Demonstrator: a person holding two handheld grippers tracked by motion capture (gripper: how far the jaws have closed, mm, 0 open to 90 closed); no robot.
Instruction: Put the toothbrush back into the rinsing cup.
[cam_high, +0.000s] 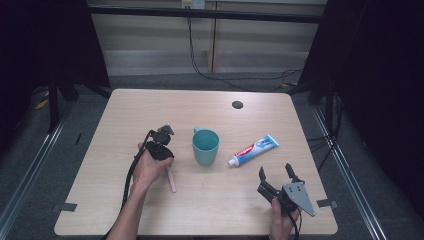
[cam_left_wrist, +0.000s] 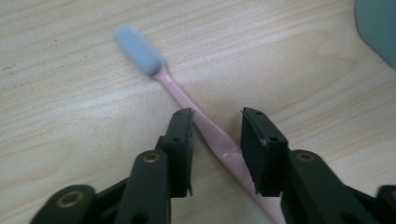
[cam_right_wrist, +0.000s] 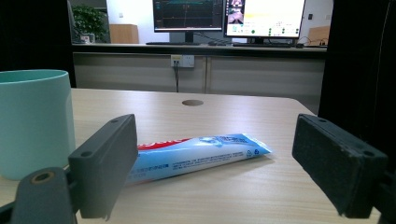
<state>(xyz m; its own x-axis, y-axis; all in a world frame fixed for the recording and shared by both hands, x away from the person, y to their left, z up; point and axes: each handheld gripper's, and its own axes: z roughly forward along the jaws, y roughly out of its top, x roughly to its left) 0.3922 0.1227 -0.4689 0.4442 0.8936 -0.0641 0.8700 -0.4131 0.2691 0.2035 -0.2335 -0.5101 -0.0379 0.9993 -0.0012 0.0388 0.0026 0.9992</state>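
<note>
A pink toothbrush (cam_left_wrist: 180, 91) with pale blue bristles lies flat on the wooden table (cam_high: 150, 107). In the high view its handle end (cam_high: 171, 182) sticks out below the person's left hand. My left gripper (cam_left_wrist: 217, 116) points down over it, with the jaws straddling the handle and a gap showing beside each pad. The teal cup (cam_high: 205, 146) stands upright just right of that hand. A toothpaste tube (cam_high: 253, 149) lies right of the cup. My right gripper (cam_high: 275, 171) rests near the front right, jaws wide apart, aimed at the toothpaste tube (cam_right_wrist: 196, 151) with the cup (cam_right_wrist: 32, 121) at its left.
A dark round hole (cam_high: 237, 104) sits in the tabletop near the far edge. Cables trail from both grippers toward the front edge. Beyond the table are a low cabinet wall and monitors (cam_right_wrist: 224, 16). Dark stands flank the table on both sides.
</note>
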